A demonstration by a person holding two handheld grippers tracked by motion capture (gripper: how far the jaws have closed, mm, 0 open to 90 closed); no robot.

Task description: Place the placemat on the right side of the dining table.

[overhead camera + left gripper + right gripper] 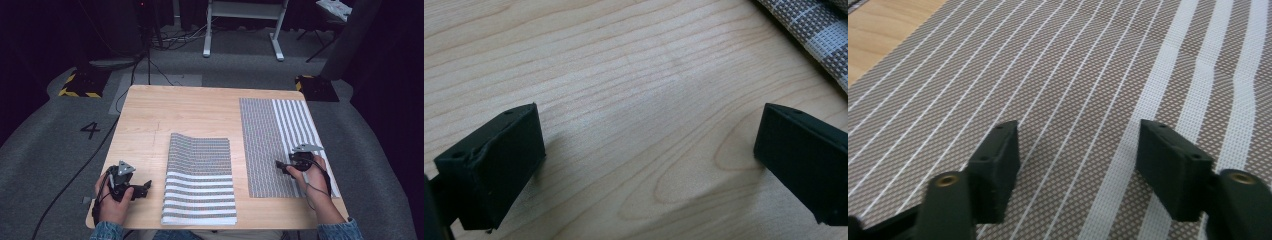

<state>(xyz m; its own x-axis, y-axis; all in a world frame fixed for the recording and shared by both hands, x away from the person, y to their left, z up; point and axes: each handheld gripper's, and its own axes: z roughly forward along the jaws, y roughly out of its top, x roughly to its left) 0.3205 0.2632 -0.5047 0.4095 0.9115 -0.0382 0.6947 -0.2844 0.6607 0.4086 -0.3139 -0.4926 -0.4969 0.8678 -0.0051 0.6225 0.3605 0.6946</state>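
**Right hand-held gripper over the flat mat, nothing gripped yet**

Landmark: the flat placemat on the right half of the surface. Everything below is relative to it.

- My right hand-held gripper hangs over the mat's near part, close to where the fine weave meets the broad white stripes. Jaws point across the mat toward its left edge. In the right gripper view they stand wide apart with only mat weave under them. Nothing held, pads not pressing on anything.
- Mat's long axis runs away from me, near edge to far edge. The gripper therefore points across the short axis.
- Second mat, folded, lies left of the flat one, apart from it, with bare wood between. Its near half shows the broad stripes.
- Left hand-held gripper is left of the folded mat, well away from the flat one. In the left gripper view its jaws are wide open over bare wood, empty, with a corner of the folded mat at top right.

My read: the right hand is the nearer one for the flat mat. An edge pinch means shifting to the near or right edge first, since the jaws now sit over mid-cloth with no edge between them.
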